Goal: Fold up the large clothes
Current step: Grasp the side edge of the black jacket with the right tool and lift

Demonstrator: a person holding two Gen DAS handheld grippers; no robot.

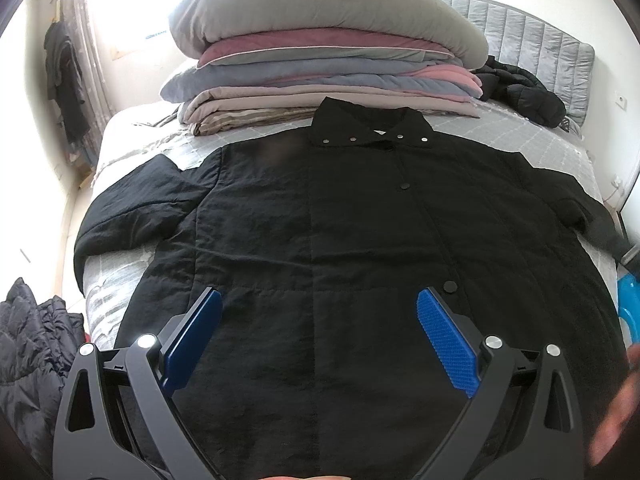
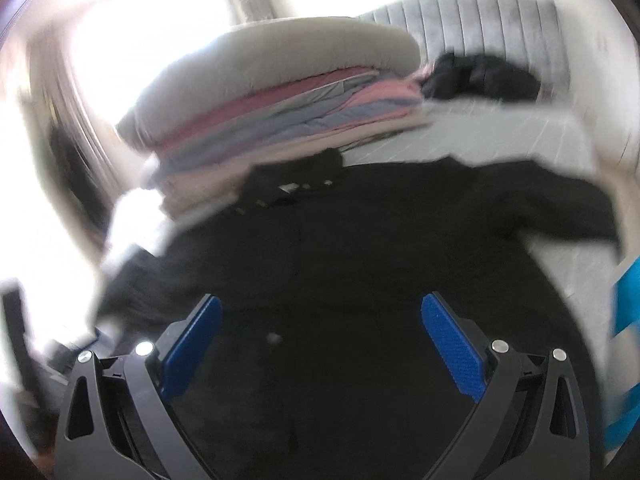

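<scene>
Both grippers, left (image 1: pixel 318 300) and right (image 2: pixel 322 306), hung wide open over our flat coat (image 1: pixel 320 220), nothing folded yet, so grabbing a sleeve (image 1: pixel 132 208) probably came next.

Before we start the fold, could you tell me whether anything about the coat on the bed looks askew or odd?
The black coat lies flat, front up and closed, collar toward the stacked bedding. One sleeve angles off over the bed's edge. Otherwise nothing stands out; both tongs, left and right, are open above it.
</scene>
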